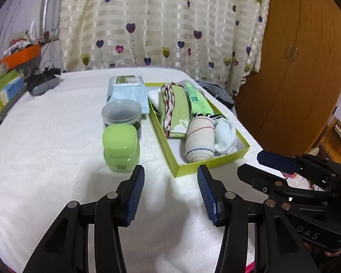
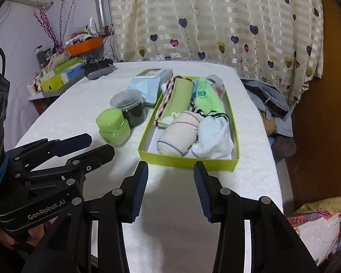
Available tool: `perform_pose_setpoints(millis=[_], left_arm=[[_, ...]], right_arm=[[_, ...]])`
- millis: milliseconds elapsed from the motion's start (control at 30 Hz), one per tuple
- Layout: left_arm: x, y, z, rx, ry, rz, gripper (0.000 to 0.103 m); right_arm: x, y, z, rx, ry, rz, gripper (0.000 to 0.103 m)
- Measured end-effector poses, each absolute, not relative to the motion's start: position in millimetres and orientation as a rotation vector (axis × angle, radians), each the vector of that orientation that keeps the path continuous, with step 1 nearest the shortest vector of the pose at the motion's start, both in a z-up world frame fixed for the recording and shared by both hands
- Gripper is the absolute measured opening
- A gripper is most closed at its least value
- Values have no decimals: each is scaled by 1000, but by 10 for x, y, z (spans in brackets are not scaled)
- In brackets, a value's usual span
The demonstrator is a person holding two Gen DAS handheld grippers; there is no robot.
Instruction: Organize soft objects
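jar: glossy plastic | tablecloth: fuzzy cloth | box: matt card

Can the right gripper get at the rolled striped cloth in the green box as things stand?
Probably yes. The right gripper is open and empty, just short of the green box's near wall. The rolled striped cloth lies at the near end, uncovered, though a white sock presses against its side.

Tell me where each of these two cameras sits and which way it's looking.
Left wrist: on the left tool, looking forward and down across the table at the green jar; the right tool shows at right.
Right wrist: on the right tool, facing the yellow-green box; the left tool shows at left.
Shared: jar, box, heart curtain.
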State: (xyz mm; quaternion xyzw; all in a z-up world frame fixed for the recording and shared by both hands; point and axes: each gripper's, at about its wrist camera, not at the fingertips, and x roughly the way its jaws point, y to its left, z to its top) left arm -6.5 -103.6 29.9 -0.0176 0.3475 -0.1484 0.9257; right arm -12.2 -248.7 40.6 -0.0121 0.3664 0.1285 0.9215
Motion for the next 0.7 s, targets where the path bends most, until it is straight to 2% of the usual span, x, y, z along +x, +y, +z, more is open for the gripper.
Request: perform_pose_setpoints(millis=[700], left_arm=[[50,-1121,165,-3,763,-273,47]], right_arm=[[-19,-2564,224,1,798,268,43]])
